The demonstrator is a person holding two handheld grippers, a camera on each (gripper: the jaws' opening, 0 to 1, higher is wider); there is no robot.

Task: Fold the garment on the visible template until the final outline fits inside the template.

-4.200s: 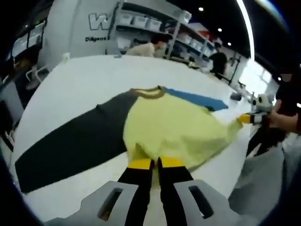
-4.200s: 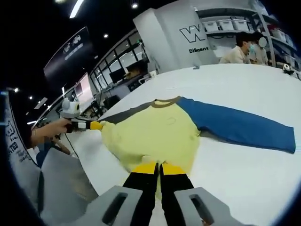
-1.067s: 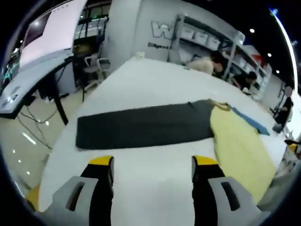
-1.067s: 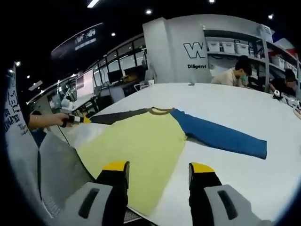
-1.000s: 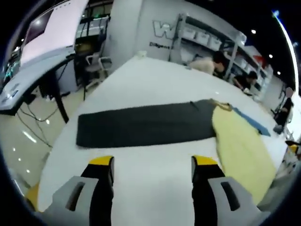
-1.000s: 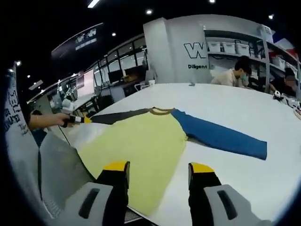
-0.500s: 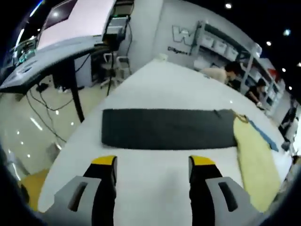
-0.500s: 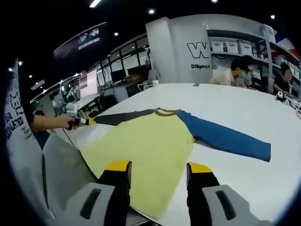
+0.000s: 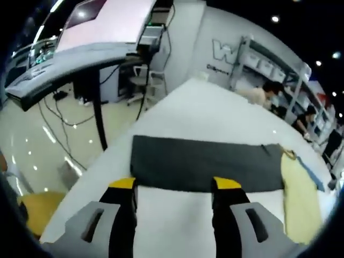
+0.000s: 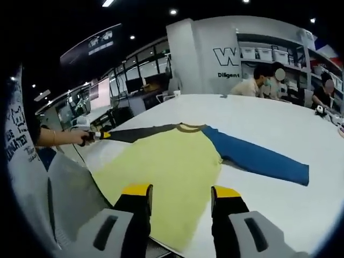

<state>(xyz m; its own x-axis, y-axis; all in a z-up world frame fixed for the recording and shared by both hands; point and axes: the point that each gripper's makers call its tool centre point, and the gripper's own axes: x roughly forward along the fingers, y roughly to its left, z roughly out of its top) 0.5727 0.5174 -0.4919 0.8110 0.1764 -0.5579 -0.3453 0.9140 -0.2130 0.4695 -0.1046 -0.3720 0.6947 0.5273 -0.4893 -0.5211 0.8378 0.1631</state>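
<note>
A long-sleeved shirt lies flat on the white table. It has a pale yellow body, a brown collar, a blue sleeve and a dark grey sleeve. In the left gripper view the grey sleeve stretches across just beyond my left gripper, which is open with its yellow tips near the sleeve's edge. The yellow body lies at the right there. My right gripper stands open over the yellow hem. The left gripper, held by a hand, sits at the grey sleeve's end.
The table's edge drops to the floor at the left, beside a desk with cables and a chair. People sit at the far side before shelves. The person's grey clothing hangs at the near-left table edge.
Both grippers, shut on the yellow hem 4.2 s ago, now stand open. The left gripper has swung over to the grey sleeve and closed in on it. The right gripper has barely moved.
</note>
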